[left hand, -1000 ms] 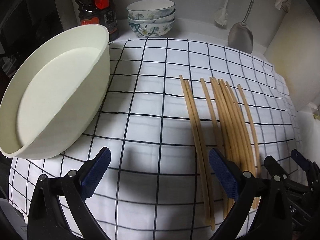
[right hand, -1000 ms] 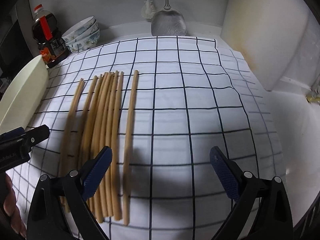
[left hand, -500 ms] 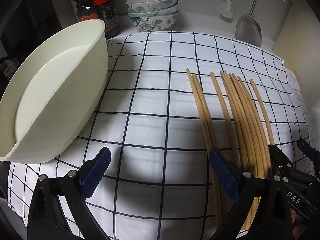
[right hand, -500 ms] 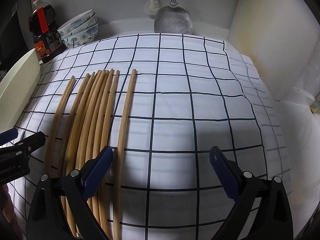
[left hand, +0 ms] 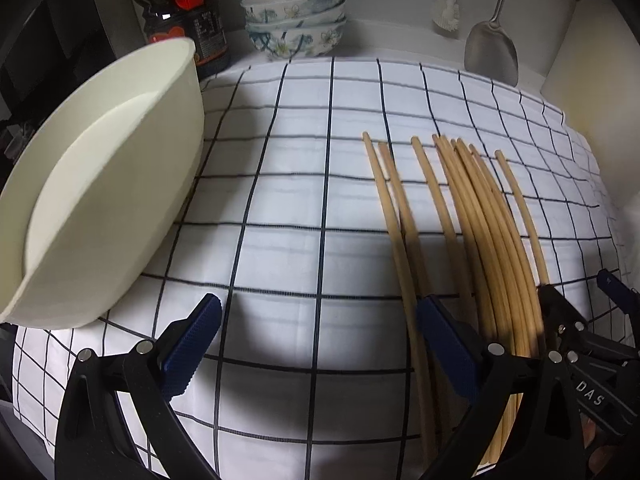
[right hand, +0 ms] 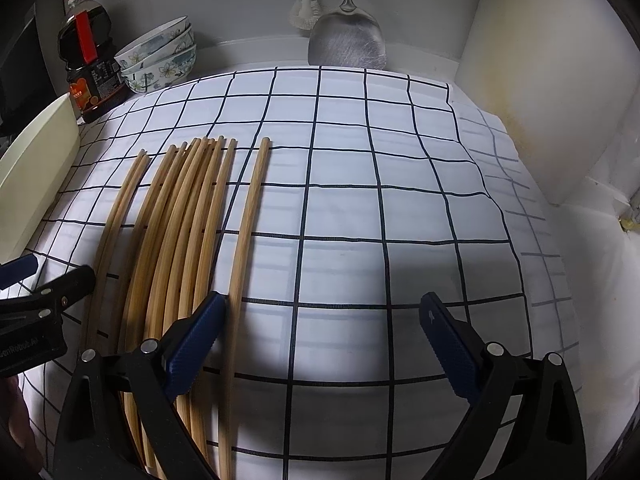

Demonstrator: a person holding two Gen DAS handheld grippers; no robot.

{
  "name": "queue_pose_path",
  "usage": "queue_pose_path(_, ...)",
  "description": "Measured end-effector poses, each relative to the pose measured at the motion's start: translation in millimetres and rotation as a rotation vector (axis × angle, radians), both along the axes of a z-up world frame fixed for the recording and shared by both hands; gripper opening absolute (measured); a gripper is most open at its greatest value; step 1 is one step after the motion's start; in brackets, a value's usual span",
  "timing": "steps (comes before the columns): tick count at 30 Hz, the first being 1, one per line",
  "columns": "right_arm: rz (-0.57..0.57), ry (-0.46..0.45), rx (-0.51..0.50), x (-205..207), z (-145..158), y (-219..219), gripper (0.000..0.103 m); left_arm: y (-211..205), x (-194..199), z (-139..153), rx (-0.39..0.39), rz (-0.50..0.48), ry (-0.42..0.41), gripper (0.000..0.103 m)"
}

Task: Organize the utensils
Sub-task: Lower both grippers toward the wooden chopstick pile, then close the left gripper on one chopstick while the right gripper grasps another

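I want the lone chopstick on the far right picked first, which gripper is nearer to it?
Right gripper: the lone chopstick runs beside its left finger. The left gripper sits left of the bundle.

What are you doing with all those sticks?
Those are wooden chopsticks, lying side by side on a checked cloth. A person holds two grippers and is sorting them. The left gripper and the right gripper are both open, low over the near ends, and nothing is picked up yet. A big cream bowl sits tilted at the left edge of the cloth, maybe where the chopsticks will go.
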State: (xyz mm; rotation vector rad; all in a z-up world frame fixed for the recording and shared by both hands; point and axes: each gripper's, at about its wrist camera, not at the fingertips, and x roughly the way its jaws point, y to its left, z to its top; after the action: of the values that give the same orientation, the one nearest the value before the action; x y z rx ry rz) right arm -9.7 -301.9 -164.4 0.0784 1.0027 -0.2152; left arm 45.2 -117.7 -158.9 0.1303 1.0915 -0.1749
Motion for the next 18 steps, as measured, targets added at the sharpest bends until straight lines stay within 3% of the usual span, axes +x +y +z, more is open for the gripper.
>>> queue_pose_path(8, 0.018, -0.012, -0.028, 2.5, 1.2, 3.7, 0.094, 2.2, 0.1, -1.9, -0.009, 0.011, -0.006, 0.097)
queue_pose_path(11, 0.04, -0.022, -0.028, 6.3, 1.4, 6.2, 0.088, -0.5, 8.1, -2.1, -0.017, 0.015, -0.003, 0.096)
queue_pose_path(13, 0.061, -0.031, -0.022, 7.9, 2.3, 9.0, 0.08, -3.2, 10.9, -1.1, -0.018, 0.009, -0.01, 0.091)
queue_pose_path(15, 0.088, -0.038, -0.014, 8.8, 3.4, 13.5, 0.067, -7.8, 9.7, 1.2, -0.019, -0.013, -0.02, 0.077)
queue_pose_path(18, 0.098, -0.035, 0.021, 8.8, 3.9, 14.1, 0.058, -13.8, 4.3, 3.7, -0.021, -0.045, -0.036, 0.062)
